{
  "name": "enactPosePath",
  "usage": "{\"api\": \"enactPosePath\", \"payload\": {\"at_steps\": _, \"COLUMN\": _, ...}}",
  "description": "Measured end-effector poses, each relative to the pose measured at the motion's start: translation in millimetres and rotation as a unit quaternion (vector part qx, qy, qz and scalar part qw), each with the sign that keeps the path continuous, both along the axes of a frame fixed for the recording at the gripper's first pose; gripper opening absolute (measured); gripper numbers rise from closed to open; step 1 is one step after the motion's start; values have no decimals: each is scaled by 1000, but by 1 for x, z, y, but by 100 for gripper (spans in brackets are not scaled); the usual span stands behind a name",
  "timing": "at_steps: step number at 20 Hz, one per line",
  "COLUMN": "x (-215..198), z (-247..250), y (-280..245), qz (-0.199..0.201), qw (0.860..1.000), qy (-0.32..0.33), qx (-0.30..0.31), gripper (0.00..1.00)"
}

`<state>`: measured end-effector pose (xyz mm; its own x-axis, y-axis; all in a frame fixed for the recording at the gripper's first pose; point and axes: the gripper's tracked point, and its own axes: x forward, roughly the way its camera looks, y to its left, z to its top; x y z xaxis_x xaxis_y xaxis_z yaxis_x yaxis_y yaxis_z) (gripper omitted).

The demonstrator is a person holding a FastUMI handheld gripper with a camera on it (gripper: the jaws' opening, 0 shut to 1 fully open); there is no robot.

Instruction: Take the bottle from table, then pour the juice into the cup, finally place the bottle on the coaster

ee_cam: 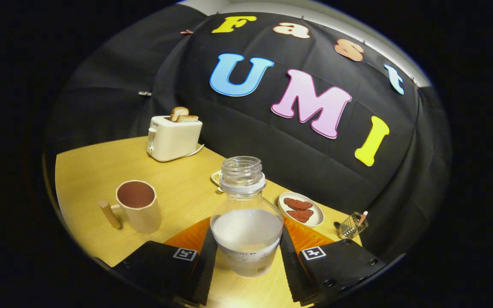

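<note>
- Black two-finger gripper [246,261] nearest the camera, its ribbed black pads [203,269] on either side of the bottle's lower body; both look pressed against it, so clamped on the bottle.
- Clear plastic bottle [246,222], no cap, upright between the fingers, roughly half full of whitish liquid, pale label band low on the body. Whether its base rests on the table or hangs just above it: cannot tell.
- Light wooden table [92,171] carries everything; its far edge runs along the black cloth wall.
- Orange ribbed coaster [191,235] lies flat on the table just behind the bottle, showing on both sides of it between the fingertips.
- Beige faceted cup with a wooden stick handle [138,205] stands upright left of the bottle, apart from it, brownish inside, handle pointing left.
- White toaster with two bread slices sticking out [173,137] at the far left corner of the table, against the wall.
- Small white oval plate with two reddish-brown pieces [301,209] just right of and behind the bottle, near the far edge.
- Small wire-mesh holder with a stick in it [352,226] further right, by the far edge.
- Small pale dish [216,177] peeks out behind the bottle's neck; contents too small to tell.
</note>
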<state>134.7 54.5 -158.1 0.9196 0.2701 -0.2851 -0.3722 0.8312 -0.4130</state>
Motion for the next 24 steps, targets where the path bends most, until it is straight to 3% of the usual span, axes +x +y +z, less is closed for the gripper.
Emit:
{"api": "enactPosePath", "payload": {"at_steps": 10, "x": 4, "z": -12, "y": 53, "qz": 21, "qw": 981, "qy": -43, "qx": -190, "gripper": 73}}
{"api": "enactPosePath", "payload": {"at_steps": 18, "x": 10, "z": -29, "y": 89, "qz": 62, "qw": 939, "qy": -84, "qx": -327, "gripper": 72}}
{"api": "enactPosePath", "payload": {"at_steps": 24, "x": 15, "z": -42, "y": 96, "qz": 84, "qw": 897, "qy": -112, "qx": -418, "gripper": 72}}
